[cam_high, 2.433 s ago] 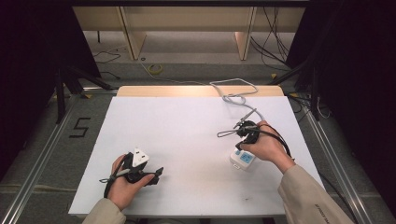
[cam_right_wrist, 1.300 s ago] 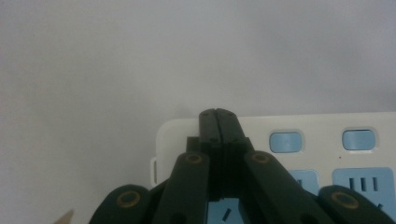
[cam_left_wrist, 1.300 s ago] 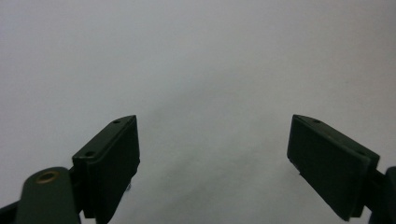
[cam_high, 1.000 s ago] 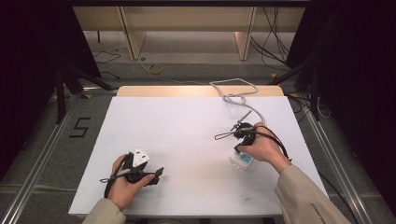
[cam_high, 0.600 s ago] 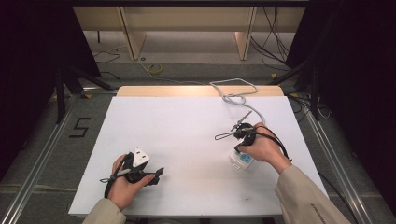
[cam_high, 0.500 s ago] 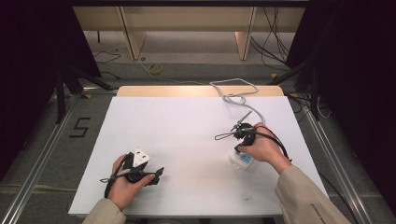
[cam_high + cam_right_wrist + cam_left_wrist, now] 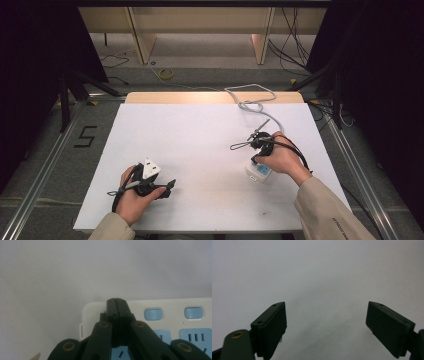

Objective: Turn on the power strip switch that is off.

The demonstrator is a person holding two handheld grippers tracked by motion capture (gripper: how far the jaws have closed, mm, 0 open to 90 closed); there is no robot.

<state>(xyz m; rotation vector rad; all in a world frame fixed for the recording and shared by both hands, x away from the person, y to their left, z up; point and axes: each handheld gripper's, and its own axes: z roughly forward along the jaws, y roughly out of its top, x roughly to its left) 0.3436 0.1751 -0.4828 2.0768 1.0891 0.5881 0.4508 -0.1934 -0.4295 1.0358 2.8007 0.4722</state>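
A white power strip with blue sockets lies on the white table at the right, partly under the person's right hand. Its grey cable runs off over the far edge. My right gripper points down onto it. In the right gripper view the right gripper is shut, with its tips over the end of the power strip beside two blue buttons. My left gripper rests near the front left, held low. In the left gripper view the left gripper stands wide open over bare table.
A strip of bare wood edges the table at the back. Metal rails run along both sides, and a "5" marker lies on the floor at the left. Loose cables lie on the floor beyond the table.
The right hand and its gripper have edged slightly left over the power strip, which shifted a little with them. The left hand has not moved.
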